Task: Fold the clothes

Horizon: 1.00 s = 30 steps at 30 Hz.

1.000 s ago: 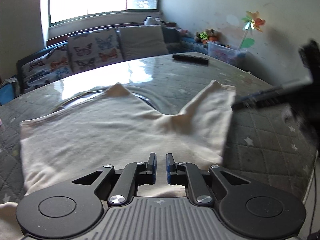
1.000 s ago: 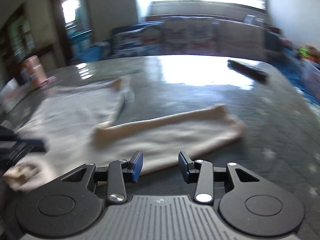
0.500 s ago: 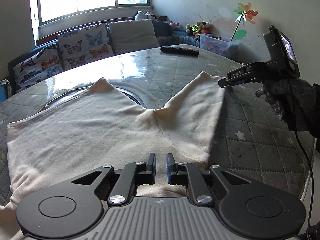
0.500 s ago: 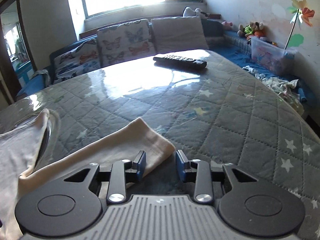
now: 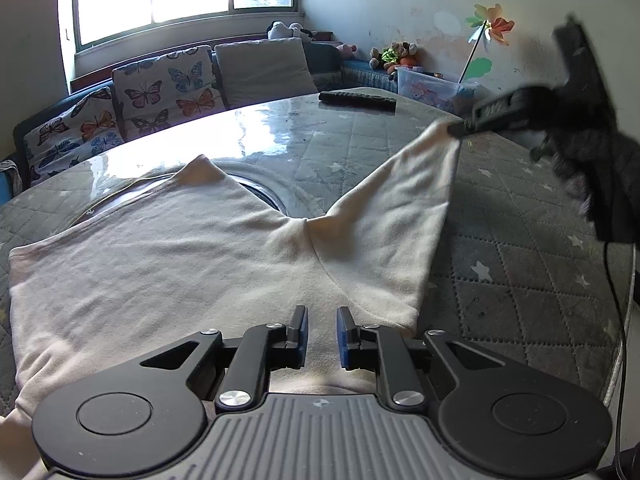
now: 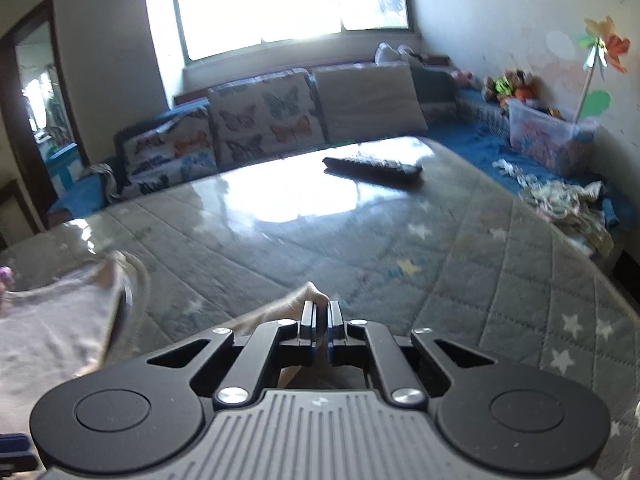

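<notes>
The cream cotton garment runs off the left wrist picture's lower left edge, under the left gripper's body. Beside the garment's raised sleeve tip, the right gripper and the gloved hand are motion-blurred. The right wrist view is soft throughout.

The shirt lies spread on the tabletop at lower left; the remote control lies behind it, before the cushions.

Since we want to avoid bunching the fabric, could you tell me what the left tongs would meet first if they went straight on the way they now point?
Most likely the cream cotton garment spread flat on the grey quilted star-patterned table cover: the left tongs, slightly parted, slant down over it; the exact contact spot is uncertain.
</notes>
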Available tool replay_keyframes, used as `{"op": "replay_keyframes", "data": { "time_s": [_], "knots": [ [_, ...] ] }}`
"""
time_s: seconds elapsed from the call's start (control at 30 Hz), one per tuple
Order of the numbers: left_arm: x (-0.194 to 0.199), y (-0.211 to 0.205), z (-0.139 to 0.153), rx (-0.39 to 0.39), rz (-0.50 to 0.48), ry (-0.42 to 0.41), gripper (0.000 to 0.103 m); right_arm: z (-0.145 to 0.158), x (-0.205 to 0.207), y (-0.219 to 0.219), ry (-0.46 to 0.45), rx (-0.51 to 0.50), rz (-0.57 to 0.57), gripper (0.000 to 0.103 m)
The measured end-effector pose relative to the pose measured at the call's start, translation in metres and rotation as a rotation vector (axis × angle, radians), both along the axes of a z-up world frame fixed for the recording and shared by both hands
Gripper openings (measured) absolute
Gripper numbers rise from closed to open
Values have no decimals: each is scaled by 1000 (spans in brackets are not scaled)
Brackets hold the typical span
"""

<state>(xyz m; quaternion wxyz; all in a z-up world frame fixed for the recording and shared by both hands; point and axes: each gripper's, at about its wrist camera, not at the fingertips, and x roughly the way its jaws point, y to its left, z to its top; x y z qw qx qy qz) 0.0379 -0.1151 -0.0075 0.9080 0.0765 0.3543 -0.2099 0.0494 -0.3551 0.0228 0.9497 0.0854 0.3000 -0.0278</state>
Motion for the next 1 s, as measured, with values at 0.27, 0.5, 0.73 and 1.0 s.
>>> {"op": "replay_keyframes", "data": {
  "time_s": [0.27, 0.5, 0.73, 1.0],
  "knots": [
    [-3, 4, 2, -14, -3, -10, 17, 62, -23, 43, -135, 29, 161, 4],
    [-20, 51, 23, -36, 89, -73, 26, 93, -41, 108, -201, 18, 382, 4],
    [-42, 112, 28, -46, 243, -89, 27, 90, -44, 184, -180, 10, 588, 4],
    [-63, 153, 18, -49, 357, -66, 28, 47, -50, 273, -62, -38, 804, 4]
  ]
}}
